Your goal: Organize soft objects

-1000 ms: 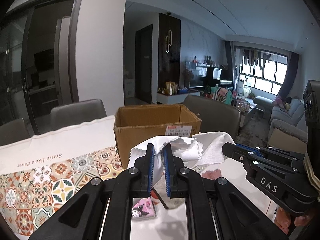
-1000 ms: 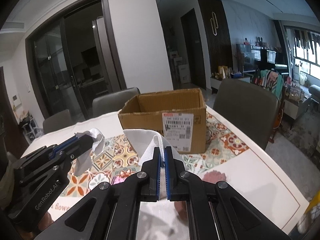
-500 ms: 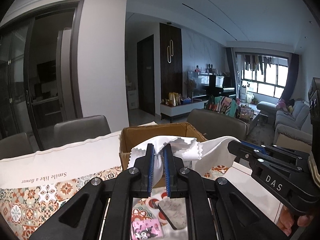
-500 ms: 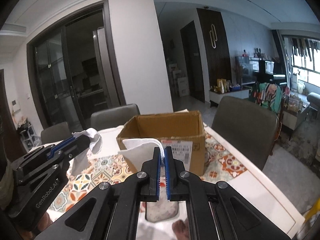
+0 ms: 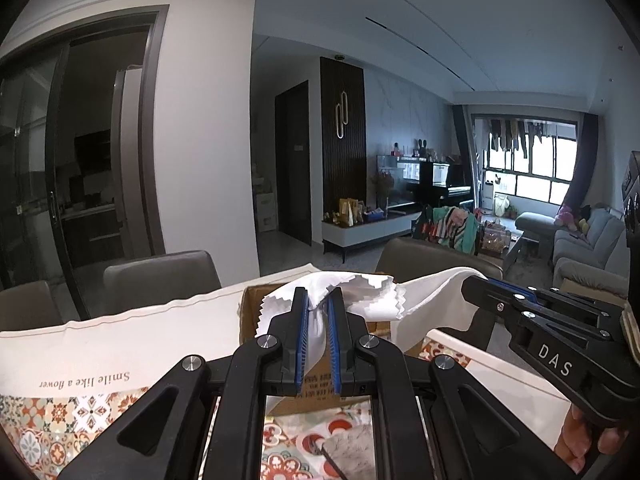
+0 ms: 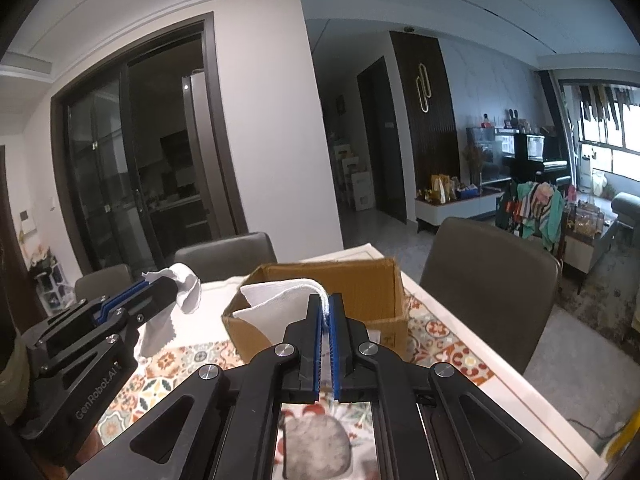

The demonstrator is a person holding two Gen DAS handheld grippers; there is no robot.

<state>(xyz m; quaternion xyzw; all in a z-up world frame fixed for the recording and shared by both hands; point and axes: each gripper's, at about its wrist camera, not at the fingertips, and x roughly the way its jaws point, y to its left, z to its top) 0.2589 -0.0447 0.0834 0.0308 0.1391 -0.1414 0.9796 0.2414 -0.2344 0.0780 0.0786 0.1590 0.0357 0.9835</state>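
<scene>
Both grippers had risen since the earlier frames, so that the cardboard box (image 6: 320, 304) sat lower in each view and more of the room showed above it; the white cloth (image 5: 360, 300) had come up with them and now hung clear of the table (image 5: 120, 344), just in front of the box's open top. On the left, the left gripper (image 5: 318, 312) had its jaws clamped on a bunched, zigzag-edged corner of the cloth; from there the fabric ran rightward in a shallow sag to the right gripper (image 6: 329, 312), whose jaws were pinched together on another edge. So the cloth's long axis lay roughly level, side to side between the two grippers, with its loose lower part drooping toward the table. As a judgement, the risk lay in the hanging fabric: if the grippers moved forward too low, it could catch the box's near wall and drag or tip the box; a thin pinch on soft cloth might also slip from one side, leaving the cloth dangling from a single corner and landing half outside.
</scene>
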